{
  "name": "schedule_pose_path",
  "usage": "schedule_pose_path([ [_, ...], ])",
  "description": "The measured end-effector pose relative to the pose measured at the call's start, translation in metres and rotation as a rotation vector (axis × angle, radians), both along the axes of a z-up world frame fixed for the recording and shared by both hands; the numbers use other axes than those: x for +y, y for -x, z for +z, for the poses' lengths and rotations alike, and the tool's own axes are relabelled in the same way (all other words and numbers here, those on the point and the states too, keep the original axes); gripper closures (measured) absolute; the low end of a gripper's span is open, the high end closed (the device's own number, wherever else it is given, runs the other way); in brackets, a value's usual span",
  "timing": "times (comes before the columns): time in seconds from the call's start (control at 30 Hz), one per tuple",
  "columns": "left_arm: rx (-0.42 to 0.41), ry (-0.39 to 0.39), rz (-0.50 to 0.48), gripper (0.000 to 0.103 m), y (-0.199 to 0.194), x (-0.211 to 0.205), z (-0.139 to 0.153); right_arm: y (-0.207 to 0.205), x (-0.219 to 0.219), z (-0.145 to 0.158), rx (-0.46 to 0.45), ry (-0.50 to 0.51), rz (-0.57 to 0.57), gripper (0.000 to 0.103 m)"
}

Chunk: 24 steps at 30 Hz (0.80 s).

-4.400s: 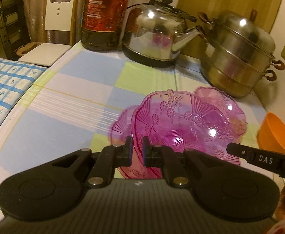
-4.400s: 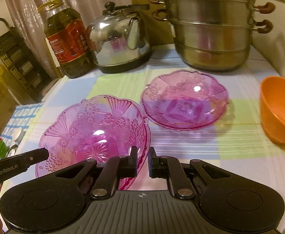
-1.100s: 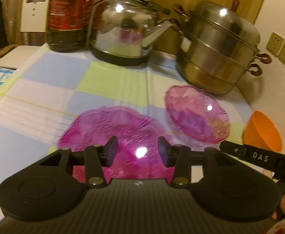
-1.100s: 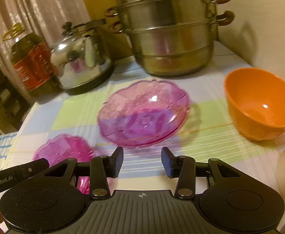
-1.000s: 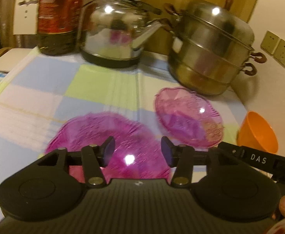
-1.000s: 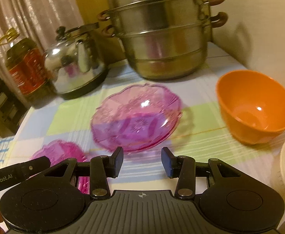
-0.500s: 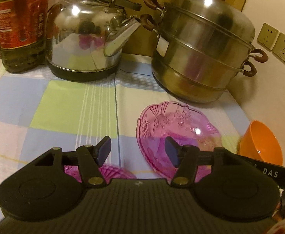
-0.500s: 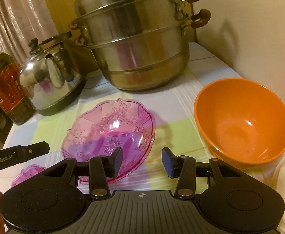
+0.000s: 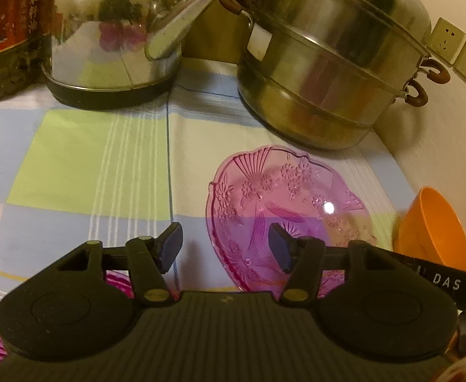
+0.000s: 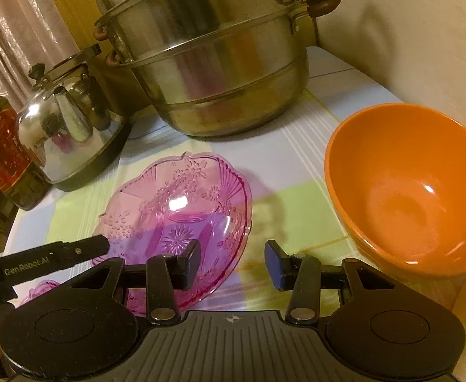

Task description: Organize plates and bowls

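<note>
A pink plate lies on the checked cloth near the table's far edge, orange bowl just beside it. Behind stand a steamer, kettle and bottle by wall and curtain. The left gripper is closing and the right gripper is parted; both are empty.

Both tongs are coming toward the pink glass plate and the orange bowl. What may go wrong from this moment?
1. The pink plate looks smooth and shallow; pads closing on its thin rim may slip.
2. The left tongs are closing with nothing between them yet, so they may narrow too early.
3. The orange bowl sits close beside the right tongs and could get nudged toward the wall.
</note>
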<state>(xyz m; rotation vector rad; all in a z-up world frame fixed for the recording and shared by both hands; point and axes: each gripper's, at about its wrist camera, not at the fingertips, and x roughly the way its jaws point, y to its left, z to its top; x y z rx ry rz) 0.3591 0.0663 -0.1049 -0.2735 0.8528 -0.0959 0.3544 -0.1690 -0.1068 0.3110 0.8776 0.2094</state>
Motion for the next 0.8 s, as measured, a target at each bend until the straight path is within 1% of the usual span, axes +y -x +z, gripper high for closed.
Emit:
schedule_pose_path([
  [0.1,0.012,0.013,0.007,0.056,-0.003,0.001,-0.003,-0.004,0.001,-0.004,0.009,0.008,-0.001,0.058],
  [0.23,0.024,0.013,0.010,0.060,-0.005,0.001,-0.009,-0.009,0.001,-0.010,0.024,0.009,-0.006,0.058],
  [0.43,0.036,0.005,0.007,0.068,-0.007,0.000,-0.014,-0.013,0.003,-0.015,0.024,0.015,-0.003,0.059],
  [0.5,0.036,0.003,0.006,0.073,-0.006,0.000,-0.014,-0.013,0.003,-0.016,0.028,0.015,-0.003,0.059],
  [0.53,0.036,0.001,0.006,0.074,-0.006,0.000,-0.014,-0.013,0.003,-0.016,0.030,0.013,-0.003,0.059],
  [0.6,0.035,-0.001,0.008,0.079,-0.006,0.000,-0.014,-0.013,0.003,-0.017,0.034,0.010,-0.001,0.060],
  [0.67,0.034,-0.006,0.010,0.082,-0.006,-0.001,-0.014,-0.014,0.003,-0.018,0.038,-0.001,0.004,0.065],
  [0.7,0.034,-0.004,0.009,0.086,-0.006,-0.001,-0.014,-0.014,0.003,-0.018,0.040,-0.005,0.006,0.067],
  [0.8,0.037,-0.001,0.007,0.090,-0.006,-0.001,-0.015,-0.014,0.005,-0.019,0.044,-0.009,0.009,0.073],
])
